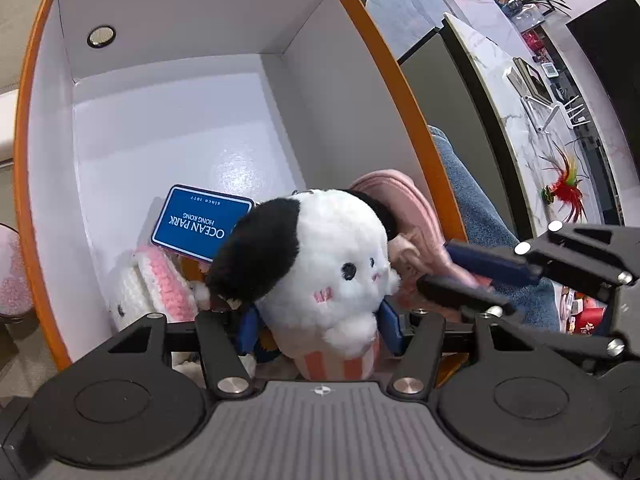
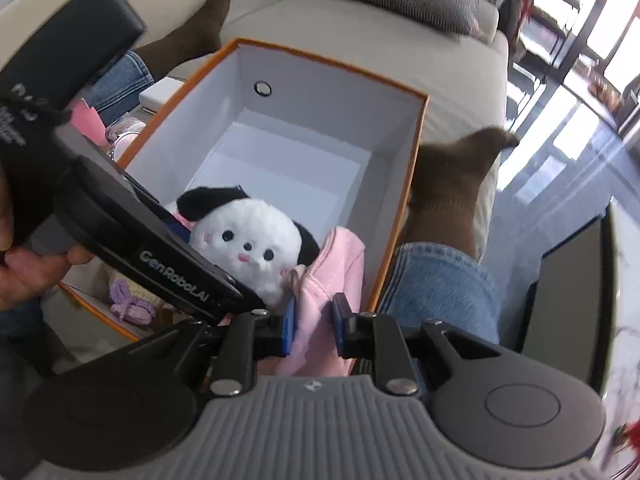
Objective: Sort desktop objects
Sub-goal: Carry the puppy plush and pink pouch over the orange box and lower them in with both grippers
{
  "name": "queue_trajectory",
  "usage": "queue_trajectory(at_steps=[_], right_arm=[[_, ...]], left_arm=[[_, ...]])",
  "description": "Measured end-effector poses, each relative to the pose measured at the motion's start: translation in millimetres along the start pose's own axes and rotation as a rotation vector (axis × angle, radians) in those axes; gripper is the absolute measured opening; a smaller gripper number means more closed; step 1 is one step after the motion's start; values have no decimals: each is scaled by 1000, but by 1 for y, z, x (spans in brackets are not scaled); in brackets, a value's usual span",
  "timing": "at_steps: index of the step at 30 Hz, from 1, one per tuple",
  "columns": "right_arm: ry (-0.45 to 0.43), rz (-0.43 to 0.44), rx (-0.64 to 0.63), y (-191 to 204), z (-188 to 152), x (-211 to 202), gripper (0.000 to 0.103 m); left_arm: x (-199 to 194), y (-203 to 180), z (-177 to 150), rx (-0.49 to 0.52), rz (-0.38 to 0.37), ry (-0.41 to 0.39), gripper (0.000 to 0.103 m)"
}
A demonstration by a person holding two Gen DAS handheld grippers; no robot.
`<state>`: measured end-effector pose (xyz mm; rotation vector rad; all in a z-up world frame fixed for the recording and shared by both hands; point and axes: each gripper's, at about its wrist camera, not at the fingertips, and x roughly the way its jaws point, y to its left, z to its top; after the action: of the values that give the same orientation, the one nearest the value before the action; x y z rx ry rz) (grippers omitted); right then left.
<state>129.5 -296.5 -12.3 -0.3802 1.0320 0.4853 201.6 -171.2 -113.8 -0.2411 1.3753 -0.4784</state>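
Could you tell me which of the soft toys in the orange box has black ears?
The white plush dog, sitting between the pads of the left hand-held gripper, has black ears. The white crocheted toy beside it is trimmed in pink.

Lower half of the plush dog (image 1: pixel 320 276) hidden behind the left gripper (image 1: pixel 318 326) body. Blue card (image 1: pixel 200 222) partly covered by the plush's black ear. White-and-pink knitted toy (image 1: pixel 150 288) mostly buried at the box (image 1: pixel 36 152) corner. Pink pouch (image 2: pixel 320 280) cut off below the right gripper (image 2: pixel 314 326). Purple knitted piece (image 2: pixel 130 304) half hidden.
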Motion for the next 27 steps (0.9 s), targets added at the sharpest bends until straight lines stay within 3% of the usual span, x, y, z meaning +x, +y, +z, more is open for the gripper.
queue_trajectory(at_steps=[7, 9, 13, 17, 27], right_arm=[[90, 38, -10, 1, -11, 22, 24], [81, 44, -12, 1, -12, 16, 33], [63, 34, -62, 0, -10, 2, 31], [72, 4, -113, 4, -11, 4, 16], [-3, 12, -52, -13, 16, 3, 17]], left_arm=[[11, -4, -3, 8, 0, 12, 68], [12, -6, -3, 9, -2, 19, 68], [17, -13, -4, 26, 12, 12, 68], [17, -12, -8, 37, 13, 5, 68], [5, -10, -15, 143, -27, -22, 73]])
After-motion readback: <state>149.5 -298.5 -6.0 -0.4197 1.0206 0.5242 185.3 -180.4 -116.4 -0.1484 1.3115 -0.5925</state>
